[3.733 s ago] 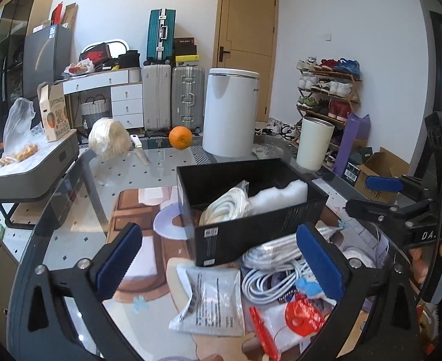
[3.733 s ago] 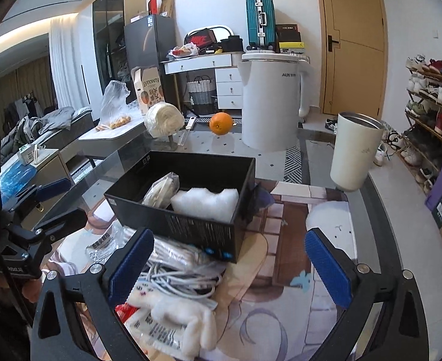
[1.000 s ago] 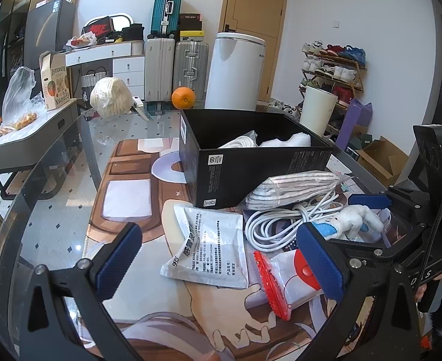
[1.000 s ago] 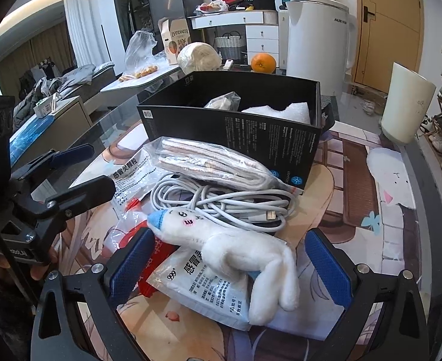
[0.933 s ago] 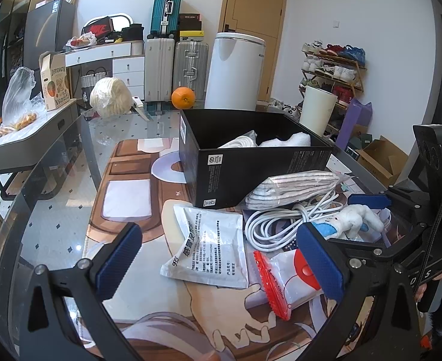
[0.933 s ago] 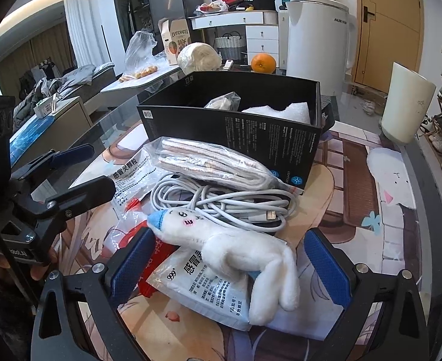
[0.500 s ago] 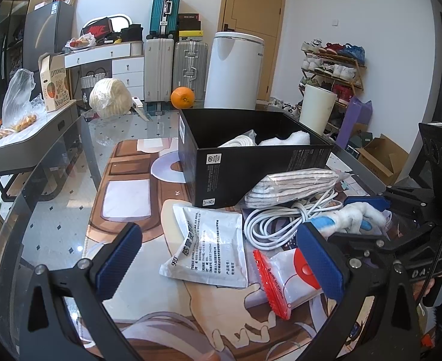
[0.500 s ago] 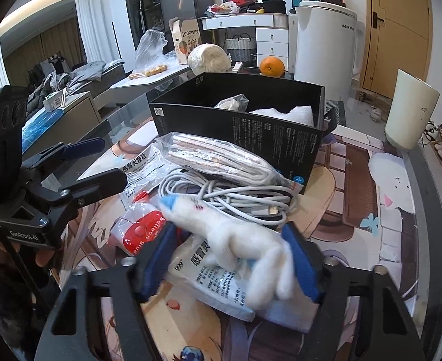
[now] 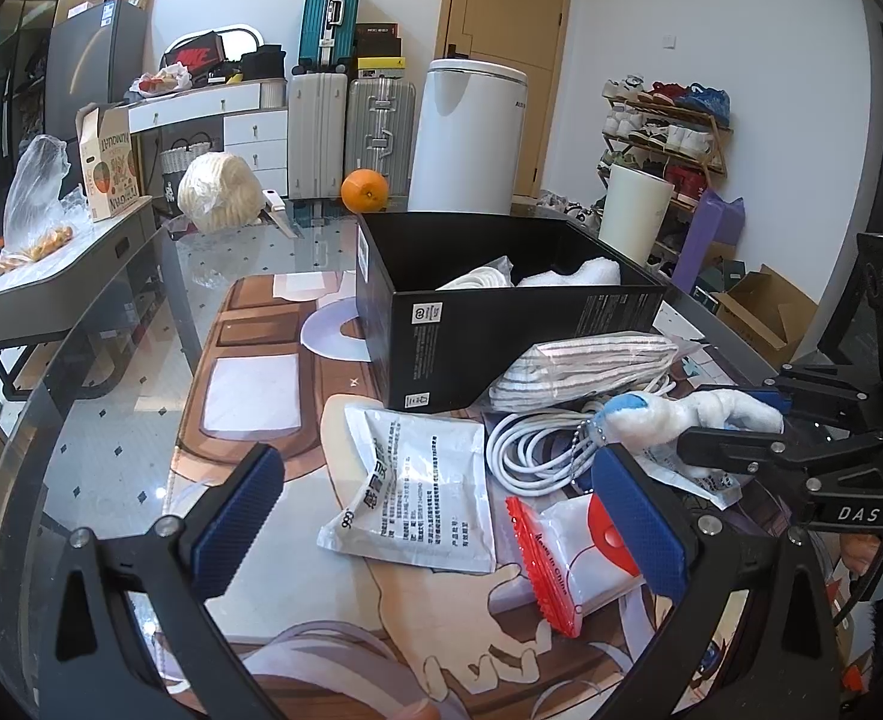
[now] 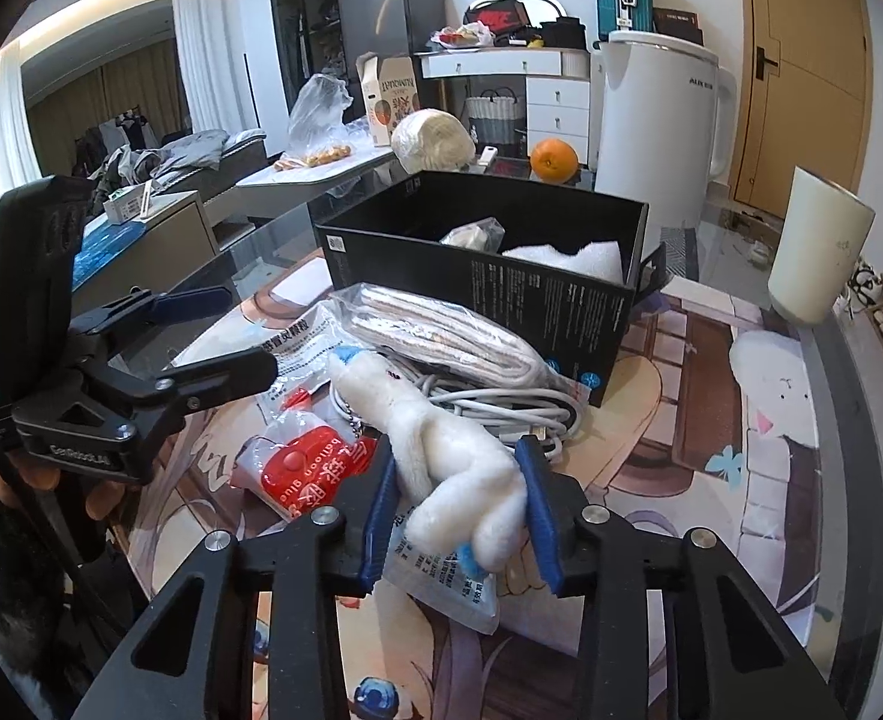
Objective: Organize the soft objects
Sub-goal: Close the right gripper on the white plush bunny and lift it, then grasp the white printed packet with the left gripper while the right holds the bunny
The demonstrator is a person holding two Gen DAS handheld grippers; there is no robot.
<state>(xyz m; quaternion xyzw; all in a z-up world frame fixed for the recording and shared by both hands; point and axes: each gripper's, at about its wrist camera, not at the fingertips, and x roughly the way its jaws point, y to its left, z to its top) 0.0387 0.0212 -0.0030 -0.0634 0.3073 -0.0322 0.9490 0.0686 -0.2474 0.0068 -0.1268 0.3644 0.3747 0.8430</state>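
A white plush toy (image 10: 441, 450) with a blue tip lies over the clutter in front of the open black box (image 10: 501, 276). My right gripper (image 10: 459, 510) is closing its jaws on the toy's rear end, and both blue pads touch it. The left wrist view shows the plush toy (image 9: 681, 411) held in the right gripper (image 9: 735, 420) at the right. My left gripper (image 9: 438, 519) hangs open above a white sachet (image 9: 417, 492) with nothing between its fingers. The box (image 9: 501, 324) holds a bagged white bundle and a white fluffy piece.
A bagged striped cloth (image 9: 591, 366), a coiled white cable (image 9: 537, 444) and a red-and-white packet (image 9: 585, 546) lie beside the box. An orange (image 9: 364, 191), a tall white bin (image 9: 468, 138) and a white cup (image 10: 819, 252) stand farther off. The glass table's rim curves at left.
The right gripper's jaws have come together from wide apart onto the plush toy, and the toy's nose has lifted off the cable. The left gripper has stayed put.
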